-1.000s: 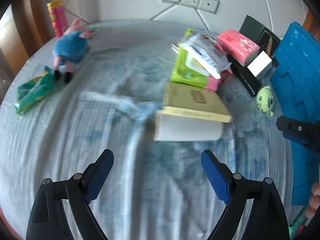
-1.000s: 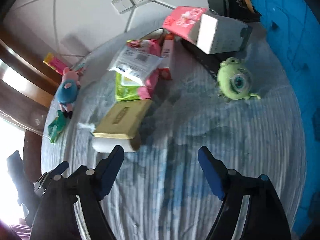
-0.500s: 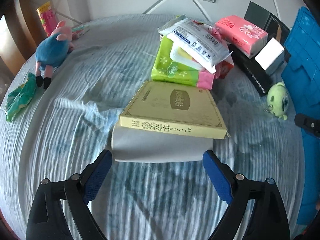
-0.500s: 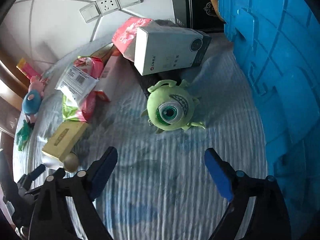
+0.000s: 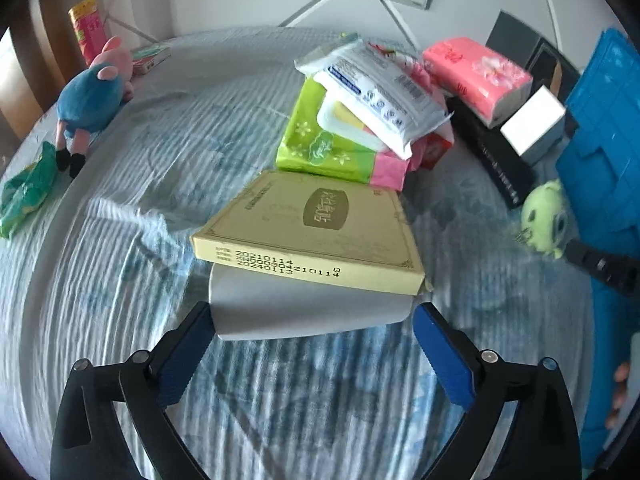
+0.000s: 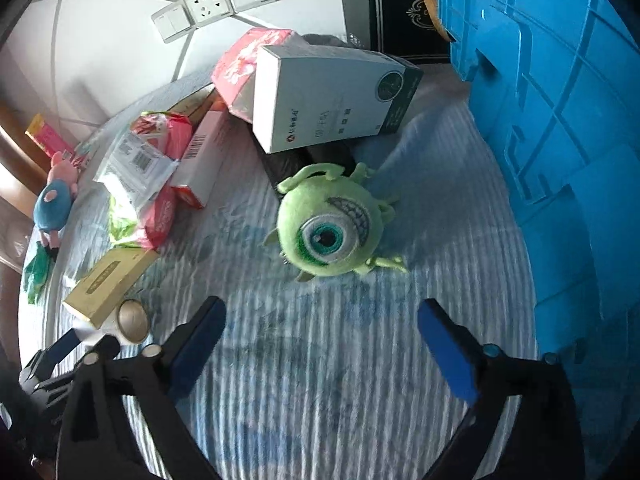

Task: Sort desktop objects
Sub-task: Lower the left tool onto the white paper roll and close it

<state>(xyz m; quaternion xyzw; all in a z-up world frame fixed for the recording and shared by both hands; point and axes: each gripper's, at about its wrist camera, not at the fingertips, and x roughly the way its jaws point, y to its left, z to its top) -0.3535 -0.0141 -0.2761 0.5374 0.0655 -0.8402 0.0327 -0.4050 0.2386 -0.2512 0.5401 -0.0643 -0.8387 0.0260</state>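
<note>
Left gripper (image 5: 310,324) was seen spread wide, its blue pads set either side of a white cylinder (image 5: 308,308) lying on its side on the striped blue-white cloth (image 5: 304,396). Contact between pads and cylinder could not be confirmed; the left pad was partly hidden behind the cylinder's end. A flat yellow box (image 5: 316,232) with printed date codes was resting on top of the cylinder, hiding its upper side. In the right wrist view the cylinder's metallic end cap (image 6: 132,320) was visible, the body mostly covered by the box.

Right gripper (image 6: 320,328) was also held wide and empty, above the cloth just short of the green one-eyed plush (image 6: 330,232). The plush lay face-up, its far side against a black box (image 5: 496,160) largely covered by a white carton (image 6: 324,100).

Behind the yellow box a heap was noted: green tissue pack (image 5: 320,144), a white wipes pack (image 5: 376,92) on top, pink packaging beneath only partly seen. A pink tissue pack (image 5: 476,72) lay on the black box. A blue crate (image 6: 560,120) was cut off by the frame edge at right. A blue-and-pink pig plush (image 5: 90,100) and a green packet (image 5: 26,192) lay well apart at far left, blurred.
</note>
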